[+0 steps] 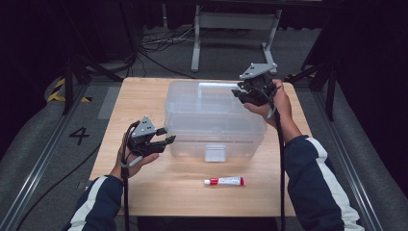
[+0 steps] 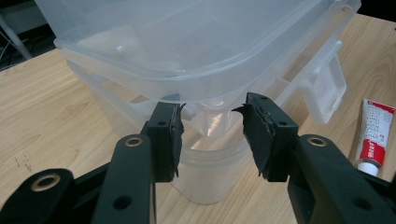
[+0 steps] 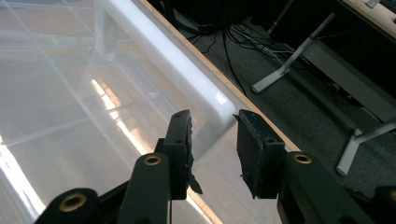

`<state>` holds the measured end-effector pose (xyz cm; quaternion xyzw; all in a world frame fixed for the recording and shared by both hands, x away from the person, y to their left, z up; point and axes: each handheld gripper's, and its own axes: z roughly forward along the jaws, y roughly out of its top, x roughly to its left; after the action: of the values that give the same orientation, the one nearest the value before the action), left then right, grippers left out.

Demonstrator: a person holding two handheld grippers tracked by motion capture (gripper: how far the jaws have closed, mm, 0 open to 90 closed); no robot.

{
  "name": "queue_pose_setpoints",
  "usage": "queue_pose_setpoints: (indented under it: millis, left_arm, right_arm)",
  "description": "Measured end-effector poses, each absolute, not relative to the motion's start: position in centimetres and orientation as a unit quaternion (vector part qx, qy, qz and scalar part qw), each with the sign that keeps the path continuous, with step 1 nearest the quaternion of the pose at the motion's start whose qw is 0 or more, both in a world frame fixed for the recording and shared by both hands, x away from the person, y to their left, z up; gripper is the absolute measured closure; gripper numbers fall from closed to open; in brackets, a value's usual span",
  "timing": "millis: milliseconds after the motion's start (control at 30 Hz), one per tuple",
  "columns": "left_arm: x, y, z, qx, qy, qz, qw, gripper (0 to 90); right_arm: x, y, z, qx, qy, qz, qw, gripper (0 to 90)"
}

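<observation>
A lidded clear plastic storage box (image 1: 214, 120) sits mid-table, its lid (image 2: 196, 42) apparently on. The left gripper (image 1: 166, 136) holds spread jaws at the box's near-left corner, pads either side of the rim without pressing. The right gripper (image 1: 239, 94) straddles the white rim bar (image 3: 187, 60) at the far-right corner, jaws parted. Opening seems barely begun; a toothpaste tube (image 1: 224, 181) lies just before the box.

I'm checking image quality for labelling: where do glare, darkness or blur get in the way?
High view: the table is lit, its surroundings nearly black; the tube is too small to read. Left gripper view: sharp, with the clear box showing soft reflections. Right gripper view: bright streaks of glare wash out the lid, and the floor beyond is dim.
</observation>
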<state>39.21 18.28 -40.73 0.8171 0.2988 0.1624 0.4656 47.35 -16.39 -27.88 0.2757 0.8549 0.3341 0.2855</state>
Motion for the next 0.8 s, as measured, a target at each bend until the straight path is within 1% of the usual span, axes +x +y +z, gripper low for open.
queue_pose_setpoints:
  millis: [300, 500, 600, 800]
  left_arm:
    - [39.2, 18.2, -40.6, 0.819, 0.296, 0.164, 0.463, 56.0]
    - [39.2, 18.2, -40.6, 0.821, 0.295, 0.166, 0.461, 55.7]
    - [39.2, 18.2, -40.6, 0.821, 0.294, 0.167, 0.460, 55.7]
    - [39.2, 18.2, -40.5, 0.820, 0.295, 0.168, 0.461, 55.4]
  right_arm:
    - [46.1, -18.1, -27.2, 0.275, 0.845, 0.345, 0.302, 60.5]
    - [45.0, -20.6, -27.0, 0.284, 0.833, 0.367, 0.302, 57.3]
    - [44.7, -21.1, -27.0, 0.285, 0.832, 0.369, 0.302, 56.1]
    - [43.5, -23.2, -27.1, 0.288, 0.823, 0.379, 0.310, 52.5]
